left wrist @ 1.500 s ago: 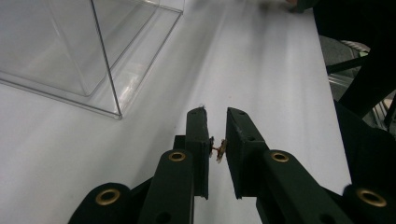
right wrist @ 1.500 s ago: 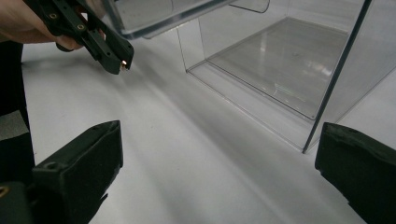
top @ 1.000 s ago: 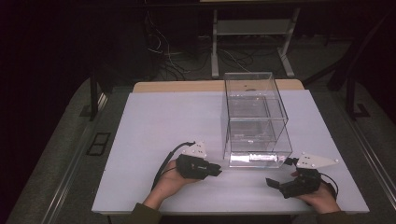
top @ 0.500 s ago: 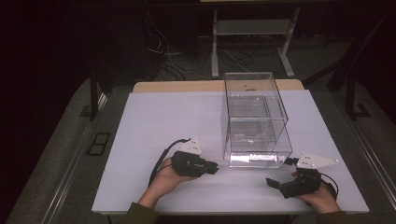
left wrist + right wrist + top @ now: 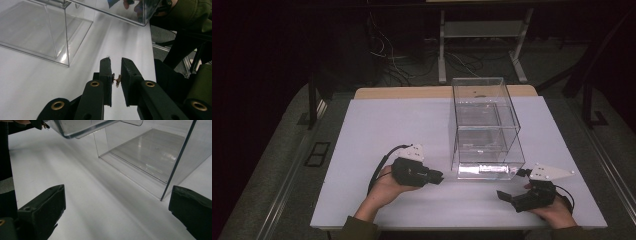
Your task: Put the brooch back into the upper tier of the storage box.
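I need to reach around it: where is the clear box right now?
In the high view the clear box stands right of the table's centre, its near end between the left tool and the right tool.

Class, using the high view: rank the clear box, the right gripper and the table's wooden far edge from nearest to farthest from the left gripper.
1. Clear box, just right of the left gripper.
2. Right gripper, farther right, near the front edge.
3. Wooden edge, at the table's far side.
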`<action>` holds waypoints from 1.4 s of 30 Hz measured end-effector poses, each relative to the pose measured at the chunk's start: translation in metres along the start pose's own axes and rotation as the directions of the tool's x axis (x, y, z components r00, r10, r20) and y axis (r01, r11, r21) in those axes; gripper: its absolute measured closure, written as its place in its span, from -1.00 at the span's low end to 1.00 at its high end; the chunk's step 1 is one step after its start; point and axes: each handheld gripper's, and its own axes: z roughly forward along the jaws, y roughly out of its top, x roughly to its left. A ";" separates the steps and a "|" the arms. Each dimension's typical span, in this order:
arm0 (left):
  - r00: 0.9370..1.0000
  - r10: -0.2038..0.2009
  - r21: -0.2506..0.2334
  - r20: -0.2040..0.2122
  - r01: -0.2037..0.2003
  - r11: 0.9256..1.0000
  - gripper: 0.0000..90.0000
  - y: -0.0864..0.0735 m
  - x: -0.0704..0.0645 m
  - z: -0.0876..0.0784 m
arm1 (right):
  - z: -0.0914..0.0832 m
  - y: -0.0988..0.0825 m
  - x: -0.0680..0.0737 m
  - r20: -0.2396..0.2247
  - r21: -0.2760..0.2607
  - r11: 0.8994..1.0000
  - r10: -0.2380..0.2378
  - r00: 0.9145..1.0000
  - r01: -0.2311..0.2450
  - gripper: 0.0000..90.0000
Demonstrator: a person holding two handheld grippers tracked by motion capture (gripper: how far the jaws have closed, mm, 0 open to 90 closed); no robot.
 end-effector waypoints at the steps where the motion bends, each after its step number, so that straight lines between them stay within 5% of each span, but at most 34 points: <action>1: 1.000 -0.001 -0.001 0.000 0.001 1.000 0.75 0.001 0.000 -0.001 | 0.000 0.000 0.000 -0.001 0.000 1.000 0.000 1.000 0.000 -0.98; 42: 0.999 0.034 -0.078 0.042 -0.031 0.996 0.75 0.044 -0.003 -0.038 | -0.001 0.000 -0.001 0.001 -0.007 1.000 0.008 1.000 -0.008 -0.98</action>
